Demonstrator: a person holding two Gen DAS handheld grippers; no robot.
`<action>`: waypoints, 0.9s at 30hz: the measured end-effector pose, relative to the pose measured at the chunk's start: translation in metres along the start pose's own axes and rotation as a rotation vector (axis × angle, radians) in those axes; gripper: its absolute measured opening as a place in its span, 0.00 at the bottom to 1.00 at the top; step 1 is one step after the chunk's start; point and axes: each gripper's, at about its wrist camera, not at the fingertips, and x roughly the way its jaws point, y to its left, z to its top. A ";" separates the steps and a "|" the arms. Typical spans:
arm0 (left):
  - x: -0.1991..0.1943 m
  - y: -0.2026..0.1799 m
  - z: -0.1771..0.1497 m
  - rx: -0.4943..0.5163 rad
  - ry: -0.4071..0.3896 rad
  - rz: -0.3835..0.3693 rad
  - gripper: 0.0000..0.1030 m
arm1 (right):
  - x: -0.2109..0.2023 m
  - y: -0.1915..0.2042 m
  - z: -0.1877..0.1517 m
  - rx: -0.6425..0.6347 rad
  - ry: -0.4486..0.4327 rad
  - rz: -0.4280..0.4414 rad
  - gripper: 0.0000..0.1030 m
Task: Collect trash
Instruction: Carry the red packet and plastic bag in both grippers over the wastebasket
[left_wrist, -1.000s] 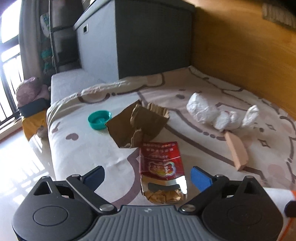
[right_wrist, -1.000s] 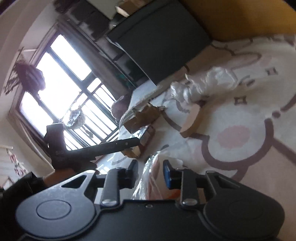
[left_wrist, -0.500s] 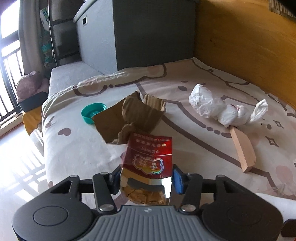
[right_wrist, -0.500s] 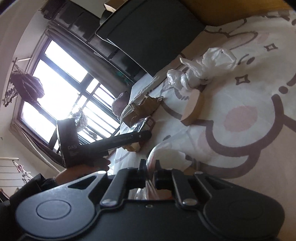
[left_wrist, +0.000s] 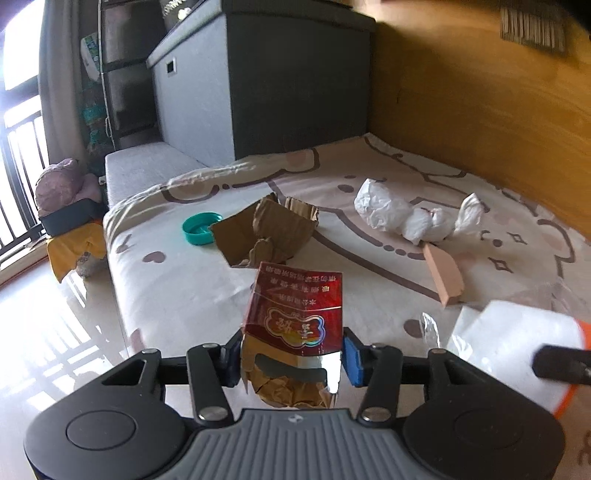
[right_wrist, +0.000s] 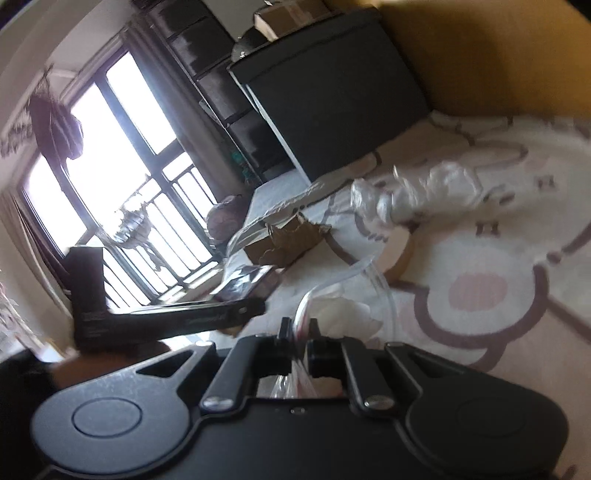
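My left gripper is shut on a red cigarette pack and holds it above the bed's front edge. Farther on the patterned bedsheet lie torn brown cardboard, a teal lid, crumpled white plastic and a pink block. My right gripper is shut on the rim of a clear plastic bag; the bag shows white at the right of the left wrist view. The cardboard and white plastic also show in the right wrist view.
A dark grey cabinet stands behind the bed, with a wooden wall on the right. Glossy floor and a window with bars lie to the left. A yellow bundle under a dark tray sits beside the bed.
My left gripper closed on the cigarette pack and lifted it off the sheet. My right gripper closed on the plastic bag's rim and swung nearer the left gripper.
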 end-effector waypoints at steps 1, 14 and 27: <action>-0.006 0.002 -0.001 -0.010 -0.001 -0.005 0.50 | 0.000 0.006 0.000 -0.031 -0.002 -0.026 0.07; -0.089 0.032 -0.017 -0.061 -0.065 -0.012 0.50 | -0.010 0.076 0.004 -0.246 -0.021 -0.172 0.07; -0.166 0.080 -0.036 -0.121 -0.151 0.043 0.50 | -0.004 0.147 -0.004 -0.353 -0.021 -0.239 0.07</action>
